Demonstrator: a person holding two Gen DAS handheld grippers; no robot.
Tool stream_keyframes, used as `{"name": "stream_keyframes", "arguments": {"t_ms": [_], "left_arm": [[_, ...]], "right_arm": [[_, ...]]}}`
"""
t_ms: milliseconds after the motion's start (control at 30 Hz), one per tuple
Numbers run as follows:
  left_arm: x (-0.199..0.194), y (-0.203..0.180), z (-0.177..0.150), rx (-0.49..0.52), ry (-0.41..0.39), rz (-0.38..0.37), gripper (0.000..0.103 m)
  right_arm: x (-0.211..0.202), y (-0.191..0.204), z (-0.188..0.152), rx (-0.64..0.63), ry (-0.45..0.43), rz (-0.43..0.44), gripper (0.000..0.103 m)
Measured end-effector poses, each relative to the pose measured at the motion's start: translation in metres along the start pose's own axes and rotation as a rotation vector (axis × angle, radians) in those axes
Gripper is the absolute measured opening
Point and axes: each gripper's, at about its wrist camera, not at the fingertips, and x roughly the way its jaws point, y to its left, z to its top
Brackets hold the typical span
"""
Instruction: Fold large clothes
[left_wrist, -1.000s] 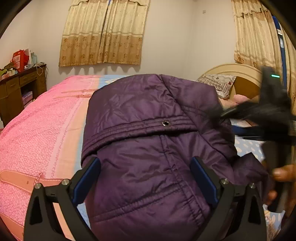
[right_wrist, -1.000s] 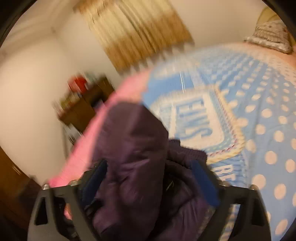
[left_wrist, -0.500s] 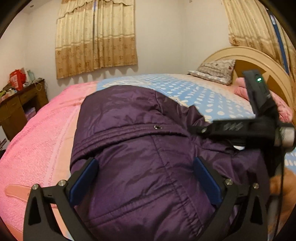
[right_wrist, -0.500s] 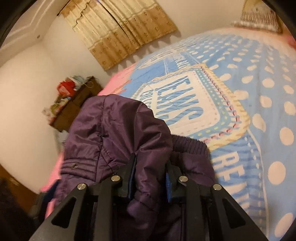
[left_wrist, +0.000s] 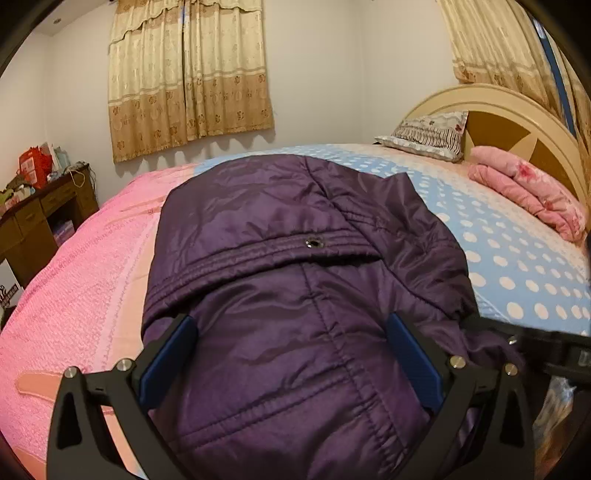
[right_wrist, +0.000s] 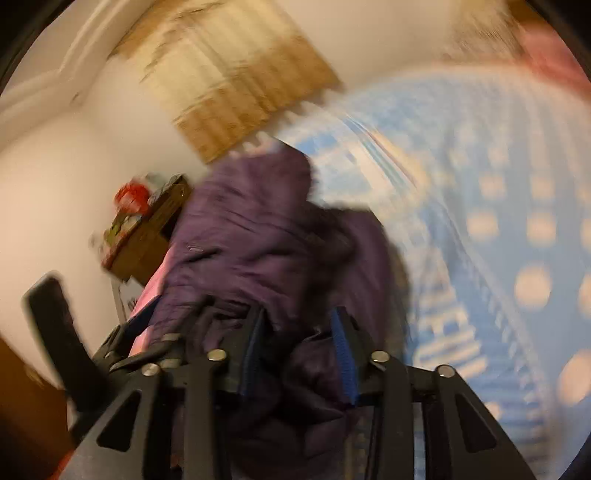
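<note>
On the bed with the pink towelling cover and blue polka-dot sheet (left_wrist: 517, 266), a dark purple quilted jacket with stitched seams and a metal snap (left_wrist: 295, 295) lies bunched near the foot edge, across the seam between pink and blue. Left gripper (left_wrist: 291, 354): blue-padded fingers (left_wrist: 166, 362) spread wide, one either side of the jacket's padded panel; the fabric sits between them and bulges over, but no clamping is evident. Judgement: it straddles the panel to steady or position it, not to lift. Right gripper (right_wrist: 295, 354): jaws drawn in with a narrow gap, a thick wad of the purple fabric caught between the blue pads. That view is heavily motion-blurred, so I cannot tell which part of the garment is pinched; a sleeve or side edge is likely. Judgement: this grip exists to carry one side over the body of the jacket, so a fold step is under way and the task is mid-course. Slippery shell and thick filling suggest the wad may spring or slide out. Striped pillow (left_wrist: 424, 136) and folded pink blanket (left_wrist: 524, 192) sit at the headboard, well apart from the jacket.
</note>
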Motion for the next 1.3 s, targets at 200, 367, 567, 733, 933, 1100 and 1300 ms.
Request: {"name": "stream_keyframes", "arguments": {"t_ms": [200, 367, 567, 733, 933, 1100, 1300], "left_arm": [[0.002, -0.001, -0.001, 0.006, -0.006, 0.005, 0.103], [-0.022, 0.014, -0.001, -0.037, 0.029, -0.073, 0.103], [-0.066, 0.082, -0.009, -0.145, 0.107, -0.229, 0.103], [-0.061, 0.137, 0.013, -0.282, 0.088, -0.146, 0.103], [-0.006, 0.132, 0.041, -0.383, 0.112, -0.212, 0.103], [0.05, 0.114, 0.012, -0.397, 0.215, -0.227, 0.103], [0.069, 0.14, -0.023, -0.632, 0.292, -0.491, 0.103]], "right_arm": [[0.007, -0.016, -0.014, 0.112, -0.035, 0.022, 0.048], [-0.009, -0.008, -0.005, 0.078, 0.039, 0.004, 0.065], [-0.07, -0.014, 0.004, 0.006, 0.052, -0.096, 0.085], [-0.085, 0.017, 0.037, -0.082, -0.037, -0.021, 0.094], [-0.009, 0.072, 0.064, -0.295, 0.048, -0.059, 0.096], [0.043, 0.037, 0.061, -0.315, 0.069, -0.211, 0.102], [0.059, -0.031, 0.042, 0.035, 0.205, 0.155, 0.102]]}}
